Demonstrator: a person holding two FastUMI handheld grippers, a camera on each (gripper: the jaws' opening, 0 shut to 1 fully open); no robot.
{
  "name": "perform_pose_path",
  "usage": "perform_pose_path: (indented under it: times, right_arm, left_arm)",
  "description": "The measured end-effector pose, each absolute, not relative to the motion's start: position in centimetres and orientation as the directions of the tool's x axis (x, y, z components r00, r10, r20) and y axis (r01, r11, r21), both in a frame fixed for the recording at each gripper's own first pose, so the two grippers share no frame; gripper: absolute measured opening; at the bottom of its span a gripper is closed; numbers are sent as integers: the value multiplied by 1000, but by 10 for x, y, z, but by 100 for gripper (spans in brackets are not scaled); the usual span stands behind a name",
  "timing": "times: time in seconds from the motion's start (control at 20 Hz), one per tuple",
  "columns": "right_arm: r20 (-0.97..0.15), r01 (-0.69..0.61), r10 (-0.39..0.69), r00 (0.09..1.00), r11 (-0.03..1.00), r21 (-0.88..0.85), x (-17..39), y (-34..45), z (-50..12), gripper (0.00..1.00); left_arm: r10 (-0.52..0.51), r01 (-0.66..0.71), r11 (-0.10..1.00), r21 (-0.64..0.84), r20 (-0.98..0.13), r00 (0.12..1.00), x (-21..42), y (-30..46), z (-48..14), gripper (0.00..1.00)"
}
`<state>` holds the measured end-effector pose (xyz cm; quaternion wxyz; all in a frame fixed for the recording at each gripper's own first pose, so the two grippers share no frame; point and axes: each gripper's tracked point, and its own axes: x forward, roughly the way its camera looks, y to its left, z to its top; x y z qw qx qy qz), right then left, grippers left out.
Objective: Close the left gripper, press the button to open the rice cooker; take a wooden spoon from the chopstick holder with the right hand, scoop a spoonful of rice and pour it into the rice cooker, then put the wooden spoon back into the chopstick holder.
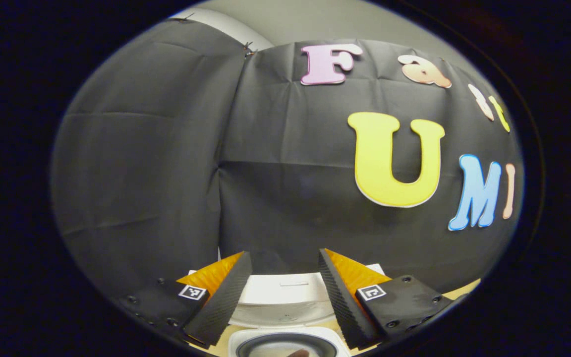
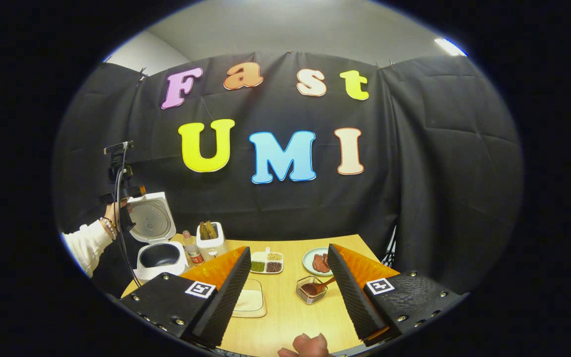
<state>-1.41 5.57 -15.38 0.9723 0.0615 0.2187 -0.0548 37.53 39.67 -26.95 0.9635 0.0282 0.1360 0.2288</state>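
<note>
The white rice cooker stands at the table's far left corner with its lid raised and its dark inner pot showing. My left gripper is open, hovering above the lid and pot; a white-sleeved hand holds the left gripper beside the lid. A white holder with wooden handles sticking up stands right of the cooker. A wooden spoon lies in a small clear container. A shallow clear dish of rice lies near my open, empty right gripper.
On the wooden table sit a small bottle, a divided plate of beans and grains, and a plate of meat. A thumb shows at the near edge. A cable hangs by the cooker.
</note>
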Motion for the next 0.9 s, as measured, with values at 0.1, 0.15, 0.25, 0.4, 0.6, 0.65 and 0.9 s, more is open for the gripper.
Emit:
perform_pose_path:
  times: [0.1,0.15,0.25,0.4,0.6,0.65,0.9]
  right_arm:
    - [-448,122,-57,892,986,117,-16,66,-161,95]
    - [-460,112,-49,887,987,112,-18,68,-167,95]
    - [-469,94,-34,883,990,104,-23,74,-171,95]
    - [-474,75,-15,880,991,107,-22,84,-176,95]
    - [-482,82,-7,876,987,135,-24,86,-184,95]
    - [-484,85,-6,875,986,142,-24,86,-186,95]
    - [-491,99,8,871,977,191,-27,87,-192,95]
  left_arm:
    - [458,-430,888,164,-235,857,389,407,-272,95]
    - [451,-420,892,168,-257,855,395,407,-281,94]
    - [450,-422,892,159,-258,855,401,410,-282,91]
    - [450,-426,893,143,-272,851,397,409,-284,90]
    - [426,-405,905,132,-309,850,377,397,-283,95]
    - [419,-398,908,132,-304,855,364,390,-285,92]
    - [373,-359,927,109,-353,858,297,348,-305,93]
